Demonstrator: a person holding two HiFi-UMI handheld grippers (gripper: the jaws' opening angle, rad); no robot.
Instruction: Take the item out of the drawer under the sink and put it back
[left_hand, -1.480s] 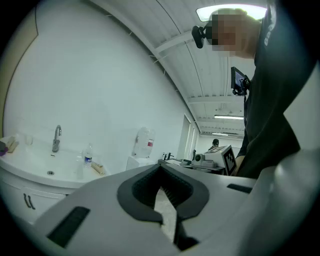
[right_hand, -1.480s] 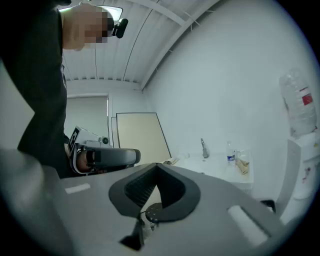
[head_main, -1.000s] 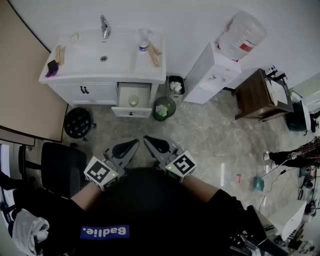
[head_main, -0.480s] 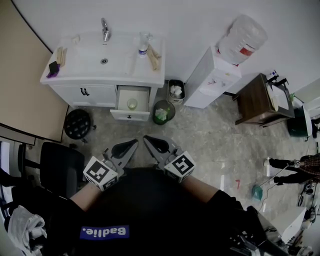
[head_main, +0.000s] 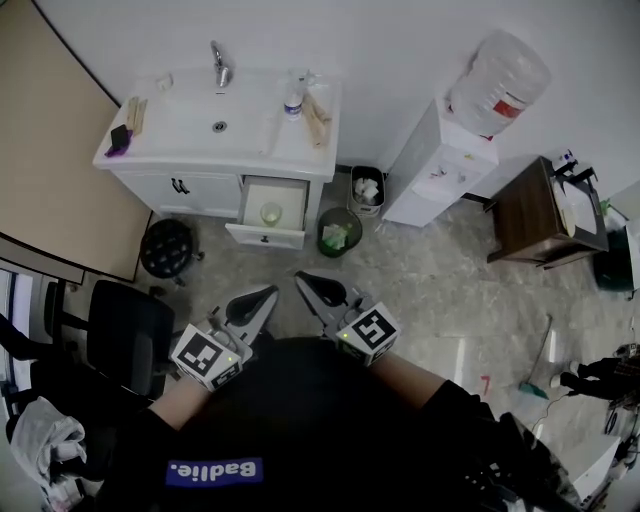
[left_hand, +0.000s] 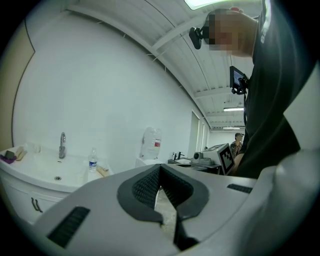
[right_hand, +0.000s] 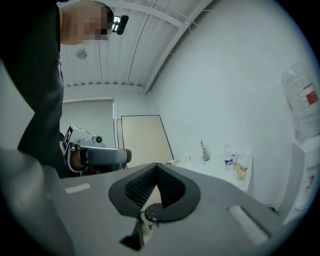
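Both of my tools are clenched and empty. In the left gripper view my left tool (left_hand: 160, 169) has its 2 dark pads pressed tip to tip. In the right gripper view my right tool (right_hand: 156, 168) is closed the same way, with nothing between the pads. The head view shows the left tool (head_main: 262, 296) and the right tool (head_main: 308, 284) side by side close in front of my chest. Their tips angle toward each other, well apart from the cabinet.

Only the head view shows the task's thing. The drawer (head_main: 270, 190) under the sink (head_main: 215, 125) stands pulled out, and a small pale round item (head_main: 271, 213) lies inside it. In both gripper views the tool's own grey body covers the lower picture, so the drawer is hidden there.

The gripper views show the sink from the side instead. The left one shows the faucet (left_hand: 62, 145) and a water bottle (left_hand: 92, 161) upright on the white tabletop (left_hand: 30, 167). Further right it shows the big jug (left_hand: 151, 142) of the water dispenser and my right tool's marker cube (left_hand: 227, 156). The right one shows the faucet (right_hand: 203, 150) and bottle (right_hand: 227, 161) from the other side. It also shows a beige panel (right_hand: 145, 140) on the far wall and my left tool's marker cube (right_hand: 67, 136).

The floor things appear in the head view alone. A green bin (head_main: 338, 232) sits just beside the open drawer, and a black stool (head_main: 166, 248) sits in front of the cabinet's left door. A wooden side table (head_main: 545, 215) stands beyond the dispenser.
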